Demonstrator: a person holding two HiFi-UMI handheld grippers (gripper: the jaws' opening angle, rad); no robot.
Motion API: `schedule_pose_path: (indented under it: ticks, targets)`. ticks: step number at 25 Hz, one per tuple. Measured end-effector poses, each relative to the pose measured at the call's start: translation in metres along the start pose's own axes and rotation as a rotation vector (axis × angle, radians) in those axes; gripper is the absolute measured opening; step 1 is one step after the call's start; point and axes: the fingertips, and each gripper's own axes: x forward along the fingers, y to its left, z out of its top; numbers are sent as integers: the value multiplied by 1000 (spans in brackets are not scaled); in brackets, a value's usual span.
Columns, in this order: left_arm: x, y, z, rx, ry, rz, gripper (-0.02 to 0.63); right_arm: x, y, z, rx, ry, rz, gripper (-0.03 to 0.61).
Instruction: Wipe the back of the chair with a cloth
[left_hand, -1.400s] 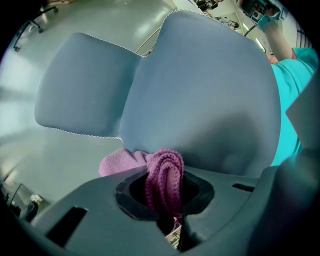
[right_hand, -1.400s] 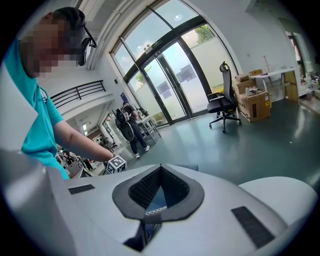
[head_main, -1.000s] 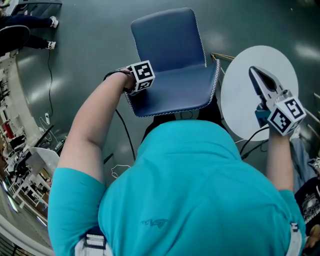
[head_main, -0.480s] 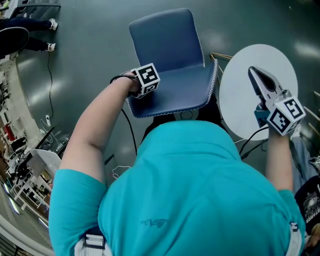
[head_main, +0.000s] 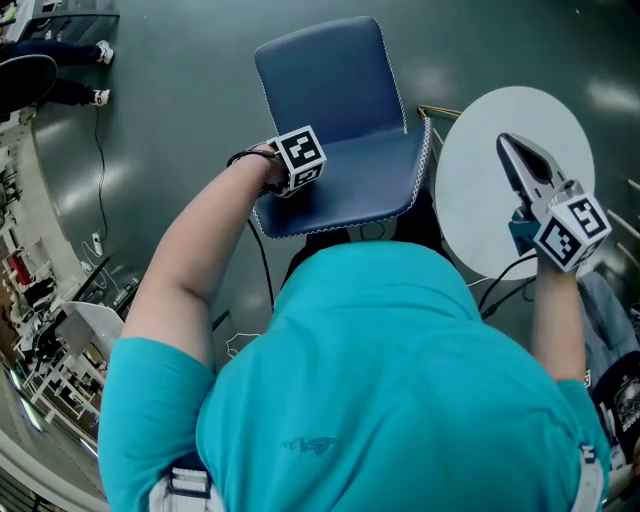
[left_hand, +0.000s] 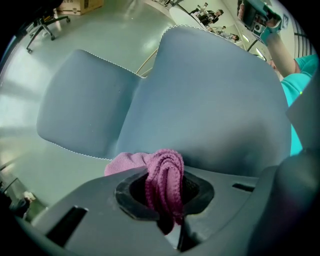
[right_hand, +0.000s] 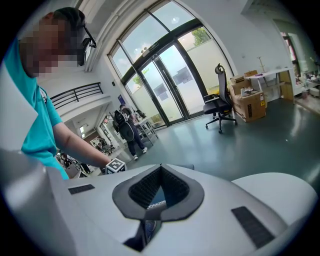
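Pink cloth (left_hand: 162, 175) clamped tight in my left gripper (left_hand: 163, 199), lying against the blue chair (head_main: 335, 90) at its left edge, about 11 o'clock from me. Right gripper (head_main: 512, 150) at 2 o'clock, jaws closed on nothing, above the white round table (head_main: 470, 190).

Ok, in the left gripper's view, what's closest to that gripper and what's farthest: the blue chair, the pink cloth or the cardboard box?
1. The pink cloth: pinched between the jaws of the left gripper.
2. The blue chair: just ahead, filling the middle of the view.
3. The cardboard box: far off across the floor, at the top left.
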Motion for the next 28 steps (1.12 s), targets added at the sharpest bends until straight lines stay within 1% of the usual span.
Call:
schedule_pose_path:
  ticks: [3,6,11,14,21,28]
  targets:
    - [-1,-4,11,8,-13,-6,58,-2,-3,-1,17,-5,-9,-8]
    - [0,-6,15,32,6,4,58,-5,-4,-2,13,-4,-11,-8]
    - [-4,-10,30,32,-26,-8,58,-8,-8,-4,24,-9,-21,-8]
    - [-4,-12,38,54,-21,0,58,-11,-10,-5,25,-9,-26,-8]
    - [-5,-16,60,77,-24,2,58,-20,-19,-9,30,-15,-40,-8]
    - [-9,-28,86,106,-46,6,58,-32,-21,-12,31,-21,-50,-8]
